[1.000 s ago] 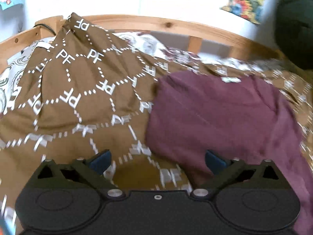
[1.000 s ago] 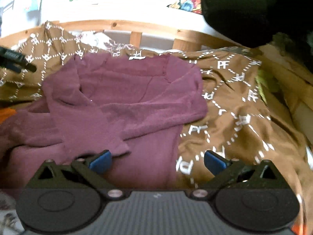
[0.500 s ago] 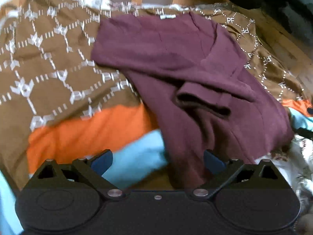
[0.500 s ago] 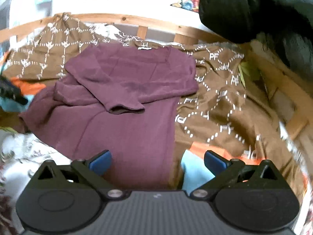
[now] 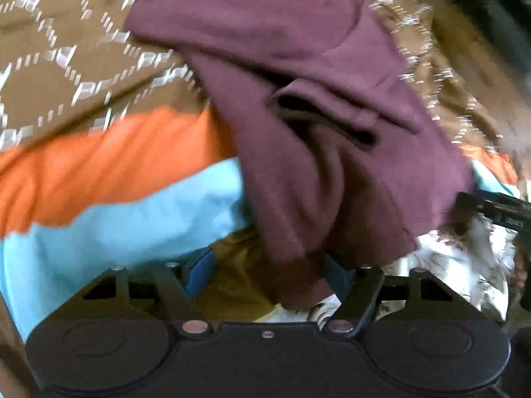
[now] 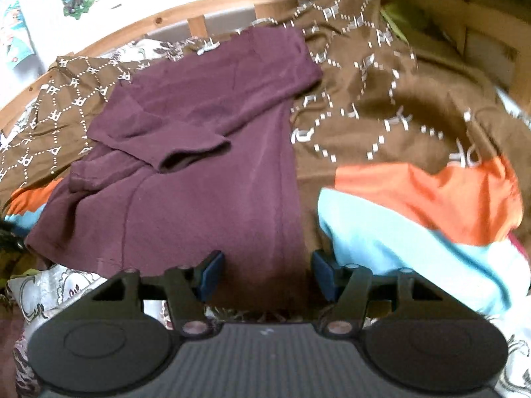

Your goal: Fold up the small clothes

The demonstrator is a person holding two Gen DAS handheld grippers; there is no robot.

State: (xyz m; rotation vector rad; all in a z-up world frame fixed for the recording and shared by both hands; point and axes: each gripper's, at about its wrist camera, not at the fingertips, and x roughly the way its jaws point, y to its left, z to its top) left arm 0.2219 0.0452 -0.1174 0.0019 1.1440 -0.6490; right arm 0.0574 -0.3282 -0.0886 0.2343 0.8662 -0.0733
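A maroon short-sleeved shirt [image 6: 205, 179] lies spread on the bed, with one sleeve folded across its chest. My left gripper [image 5: 268, 273] is low over the shirt's [image 5: 298, 132] near hem corner. Its jaws are closing with that corner between the blue pads, and a gap still shows beside the left pad. My right gripper [image 6: 268, 272] straddles the other end of the hem. Its jaws are closing too, with cloth filling most of the gap. In the left wrist view a black finger of the right gripper [image 5: 491, 209] shows at the right edge.
Under the shirt is a brown blanket [image 6: 381, 106] with white lettering and orange [image 6: 431, 192] and light blue [image 6: 398, 242] bands. A white floral sheet [image 6: 49, 292] lies at the near edge. A wooden bed rail [image 6: 166, 16] and a white wall run behind.
Both grippers have dropped and tipped down toward the shirt's near hem, and their jaws have narrowed around it. The left view swung from the blanket onto the shirt.
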